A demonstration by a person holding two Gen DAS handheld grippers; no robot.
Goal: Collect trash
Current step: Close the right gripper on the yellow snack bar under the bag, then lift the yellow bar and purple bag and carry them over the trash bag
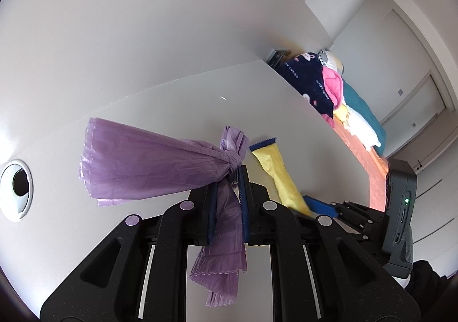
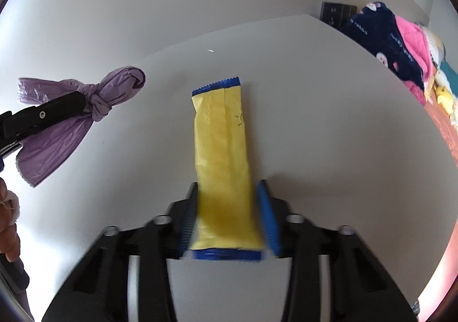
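My left gripper is shut on a knotted purple trash bag, pinching it just below the knot; the bag hangs above the white table. The bag also shows at the left of the right wrist view. A yellow snack wrapper with blue ends lies flat on the table. My right gripper is open, its blue pads on either side of the wrapper's near end. The wrapper also shows in the left wrist view.
A round cable grommet is set in the table at the left. A white wall runs behind the table. Beyond the table's right edge lies a bed with dark blue, pink and yellow bedding.
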